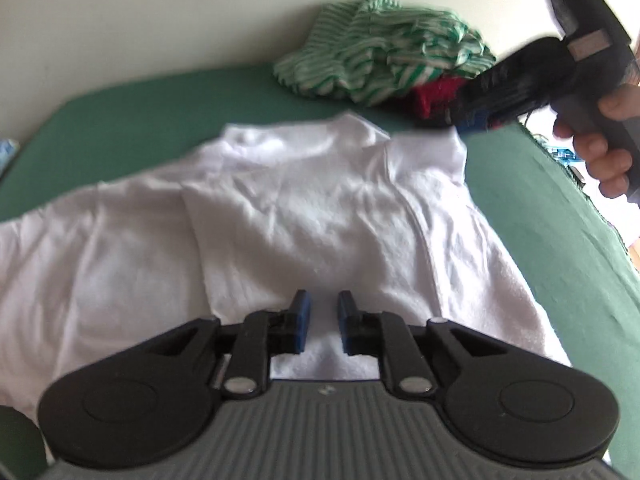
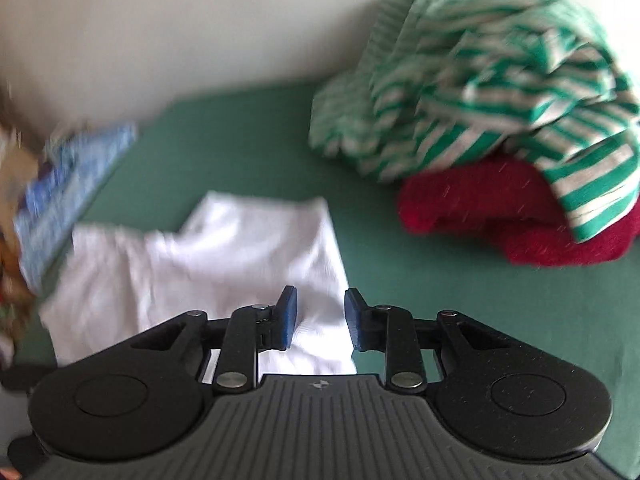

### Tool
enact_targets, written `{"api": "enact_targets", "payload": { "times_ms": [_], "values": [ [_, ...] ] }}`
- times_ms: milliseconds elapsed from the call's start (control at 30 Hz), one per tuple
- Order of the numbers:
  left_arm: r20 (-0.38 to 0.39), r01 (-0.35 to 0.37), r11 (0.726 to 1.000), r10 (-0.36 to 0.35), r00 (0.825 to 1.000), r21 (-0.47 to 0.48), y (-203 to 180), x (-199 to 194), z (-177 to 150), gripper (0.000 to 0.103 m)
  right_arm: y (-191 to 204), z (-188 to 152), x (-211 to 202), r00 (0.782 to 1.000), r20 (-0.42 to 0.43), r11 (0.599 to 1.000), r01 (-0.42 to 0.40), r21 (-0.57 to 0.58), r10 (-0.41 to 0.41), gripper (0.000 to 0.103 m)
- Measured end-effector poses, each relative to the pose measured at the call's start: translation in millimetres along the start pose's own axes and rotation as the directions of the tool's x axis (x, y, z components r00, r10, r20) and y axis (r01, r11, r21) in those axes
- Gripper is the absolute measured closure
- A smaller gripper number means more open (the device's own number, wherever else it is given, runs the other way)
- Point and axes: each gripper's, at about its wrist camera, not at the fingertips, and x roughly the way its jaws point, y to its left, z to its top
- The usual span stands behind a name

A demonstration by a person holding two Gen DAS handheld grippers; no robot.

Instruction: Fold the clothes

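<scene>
Well, the green bed (image 1: 120, 108) carries my white shirt (image 1: 280, 216), spread flat across it with its left part already lapped over the middle, while a striped top (image 2: 480, 80) and a red knit (image 2: 480, 208) sit heaped by the wall. The shirt looks light, thin and limp, so I judge it will sag and crease unless pinched at a hem or shoulder seam. My left gripper (image 1: 322, 324) hangs spread over the hem and my right gripper (image 2: 320, 318) spread over the shirt's corner, neither holding cloth
</scene>
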Motion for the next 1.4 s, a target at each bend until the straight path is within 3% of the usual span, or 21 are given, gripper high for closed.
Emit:
{"api": "enact_targets", "payload": {
  "times_ms": [33, 100, 233, 300, 533, 567, 633, 700, 733, 800, 900, 1000, 1100, 1233, 1333, 1400],
  "values": [
    [0.003, -0.007, 1.000, 0.007, 1.000, 0.012, -1, -2, -2, 0.088, 0, -3, 0, 1.000, -0.018, 0.999, 0.018, -0.032, -0.019, 0.084],
    [0.010, -0.014, 1.000, 0.014, 1.000, 0.017, 1, -4, -4, 0.086, 1, -10, -1, 0.997, -0.051, 0.994, 0.052, -0.095, -0.057, 0.087],
    [0.018, -0.013, 1.000, 0.013, 1.000, 0.018, 3, -2, -9, 0.085, -7, -20, -5, 0.997, -0.032, 0.992, 0.068, -0.106, -0.072, 0.097],
    [0.020, -0.013, 1.000, 0.013, 1.000, 0.014, 4, -1, -9, 0.084, -8, -20, 1, 0.997, 0.019, 0.995, 0.073, -0.065, -0.072, 0.101],
    [0.014, 0.012, 1.000, -0.012, 1.000, -0.001, 10, 1, -8, 0.080, -19, -22, 28, 0.985, 0.157, 0.993, 0.063, 0.099, -0.078, 0.099],
    [0.006, 0.016, 1.000, -0.016, 1.000, -0.001, 11, 1, -5, 0.080, -22, -23, 29, 0.981, 0.178, 0.990, 0.059, 0.126, -0.081, 0.095],
    [-0.004, 0.025, 1.000, -0.025, 1.000, -0.003, 14, -1, -1, 0.080, -32, -26, 12, 0.966, 0.223, 0.977, 0.088, 0.194, -0.132, 0.077],
    [0.031, 0.047, 0.999, -0.046, 0.998, -0.022, 22, -7, 10, 0.081, -35, -36, -14, 0.945, 0.294, 0.976, 0.089, 0.201, -0.147, 0.076],
    [0.049, 0.063, 0.998, -0.062, 0.997, -0.026, 24, -8, 18, 0.083, -32, -42, -24, 0.947, 0.301, 0.983, 0.060, 0.174, -0.111, 0.077],
    [0.075, 0.090, 0.995, -0.087, 0.993, -0.030, 26, -1, 36, 0.083, -26, -55, -44, 0.949, 0.312, 0.993, 0.001, 0.119, -0.039, 0.079],
    [0.085, 0.072, 0.997, -0.069, 0.994, -0.028, 28, 25, 57, 0.082, -13, -62, -33, 0.974, 0.217, 0.994, -0.080, 0.073, 0.063, 0.083],
    [0.049, 0.004, 0.998, -0.001, 0.999, -0.055, 35, 55, 65, 0.082, 2, -59, -9, 0.985, 0.172, 1.000, -0.006, 0.000, 0.005, 0.087],
    [0.059, -0.046, 0.998, 0.049, 0.997, -0.047, 42, 68, 65, 0.080, -1, -54, 2, 0.979, 0.203, 1.000, 0.020, 0.005, -0.021, 0.087],
    [0.089, -0.060, 0.998, 0.061, 0.994, -0.008, 45, 67, 59, 0.079, -5, -48, 17, 0.968, 0.243, 0.998, 0.055, 0.014, -0.056, 0.085],
    [0.086, -0.091, 0.995, 0.087, 0.992, 0.040, 40, 61, 57, 0.080, -6, -49, 11, 0.964, 0.255, 0.996, 0.073, 0.044, -0.082, 0.078],
    [0.103, -0.080, 0.995, 0.073, 0.992, 0.059, 33, 47, 56, 0.085, -1, -58, -6, 0.963, 0.266, 0.999, 0.027, 0.038, -0.037, 0.080]
  ]
}}
